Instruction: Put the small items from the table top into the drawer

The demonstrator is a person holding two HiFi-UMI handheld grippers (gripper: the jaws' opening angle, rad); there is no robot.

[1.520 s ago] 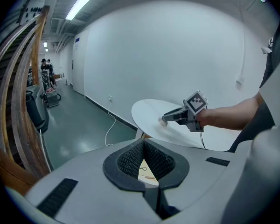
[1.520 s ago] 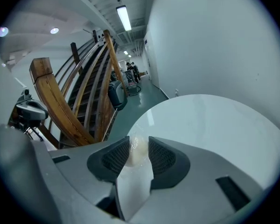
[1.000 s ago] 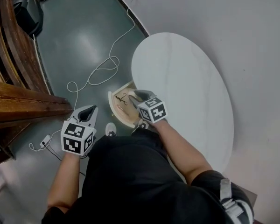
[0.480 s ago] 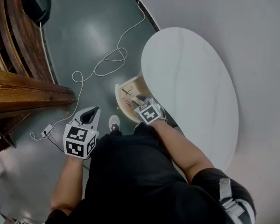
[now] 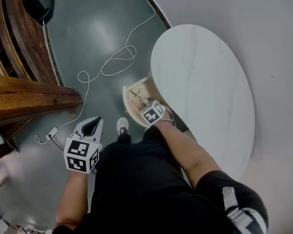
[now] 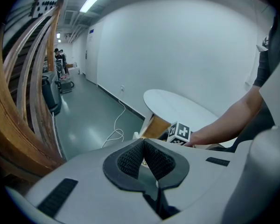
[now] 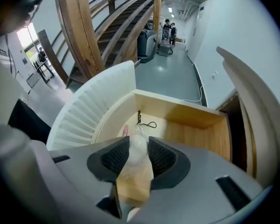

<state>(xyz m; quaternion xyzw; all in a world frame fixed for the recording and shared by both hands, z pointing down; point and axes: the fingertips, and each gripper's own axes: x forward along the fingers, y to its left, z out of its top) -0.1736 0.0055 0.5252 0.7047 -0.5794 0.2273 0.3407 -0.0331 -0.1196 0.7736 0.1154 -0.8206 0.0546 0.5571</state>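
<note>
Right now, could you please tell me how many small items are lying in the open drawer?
2: a black looped item by the wooden wall of the drawer, and a pink item beside it. The right claw, gripping a clear packet, may hide others.

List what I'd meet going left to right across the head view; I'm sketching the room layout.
Brown wooden stair beam → left gripper → open light wooden drawer → white oval table top.

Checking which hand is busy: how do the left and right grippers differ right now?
The right gripper is closed on a clear packet; the left gripper is shut on nothing. The right gripper hangs over the open drawer; the left gripper hangs over the floor. Both are the same grey build.
</note>
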